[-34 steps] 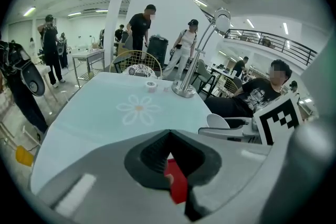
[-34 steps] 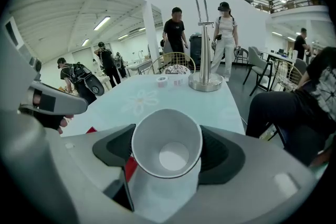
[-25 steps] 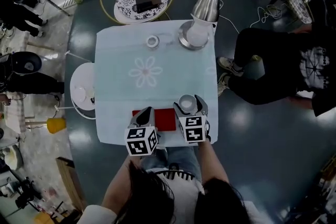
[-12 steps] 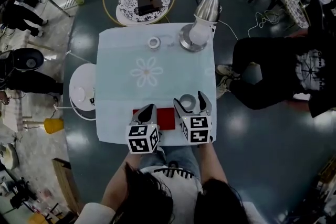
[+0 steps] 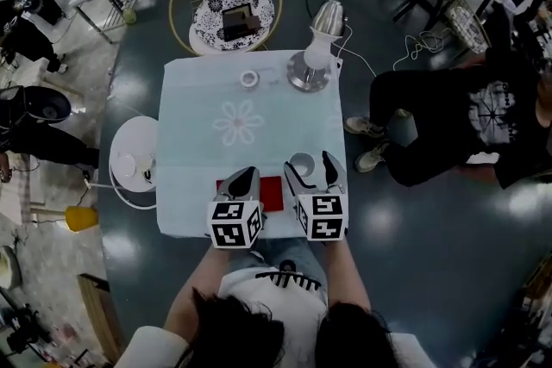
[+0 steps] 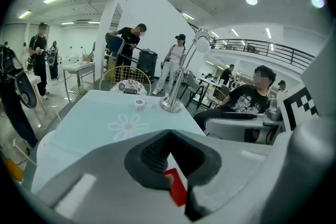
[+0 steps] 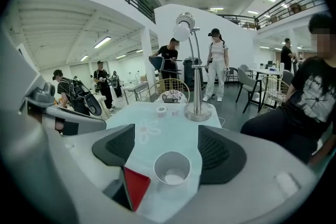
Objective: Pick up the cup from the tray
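A silver lamp (image 5: 308, 75) and a small white ring (image 5: 249, 79) stand apart on the flower-printed tablecloth (image 5: 197, 152).

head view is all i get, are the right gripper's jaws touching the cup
Observer: No. In the right gripper view the right gripper is open, and the cup stands between its jaws with a gap on each side.
Operator: ok and is the cup sitting on the tray
Observer: No. It stands on the tablecloth, just right of the red tray.
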A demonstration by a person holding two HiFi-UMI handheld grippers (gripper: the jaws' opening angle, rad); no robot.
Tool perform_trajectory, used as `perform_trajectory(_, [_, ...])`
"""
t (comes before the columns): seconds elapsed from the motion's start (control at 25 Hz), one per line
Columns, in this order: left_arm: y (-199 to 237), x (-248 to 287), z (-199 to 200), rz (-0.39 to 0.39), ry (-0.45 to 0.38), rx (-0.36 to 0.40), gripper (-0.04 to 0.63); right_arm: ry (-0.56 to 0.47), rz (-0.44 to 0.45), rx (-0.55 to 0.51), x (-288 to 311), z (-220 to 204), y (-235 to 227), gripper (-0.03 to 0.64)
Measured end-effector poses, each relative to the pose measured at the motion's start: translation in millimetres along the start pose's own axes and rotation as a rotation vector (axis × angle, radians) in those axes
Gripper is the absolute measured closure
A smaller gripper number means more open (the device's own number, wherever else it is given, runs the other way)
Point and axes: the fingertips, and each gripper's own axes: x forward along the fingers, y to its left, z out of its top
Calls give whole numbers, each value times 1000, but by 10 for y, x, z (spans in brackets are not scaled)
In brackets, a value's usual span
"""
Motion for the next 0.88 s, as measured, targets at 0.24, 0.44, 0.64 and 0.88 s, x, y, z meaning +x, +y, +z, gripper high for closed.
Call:
perform_trajectory(0.24, [-147,-145,-5,-23,-33,21,594,-32,-1,-18,-270,41,85,255])
perform_trajectory(0.44, [-268,-250,0,-43,-59,38,594,-49,-5,-34,-437,50,171,335])
perform_trajectory(0.64, [-315,-384,-41,-52,-80,48,594,-69,0,-50,-569,31,328,399])
perform_trajectory(0.88, [-365,-629,-65,-70,-127,45,594,-97,-42,-26,-794,1,403,560])
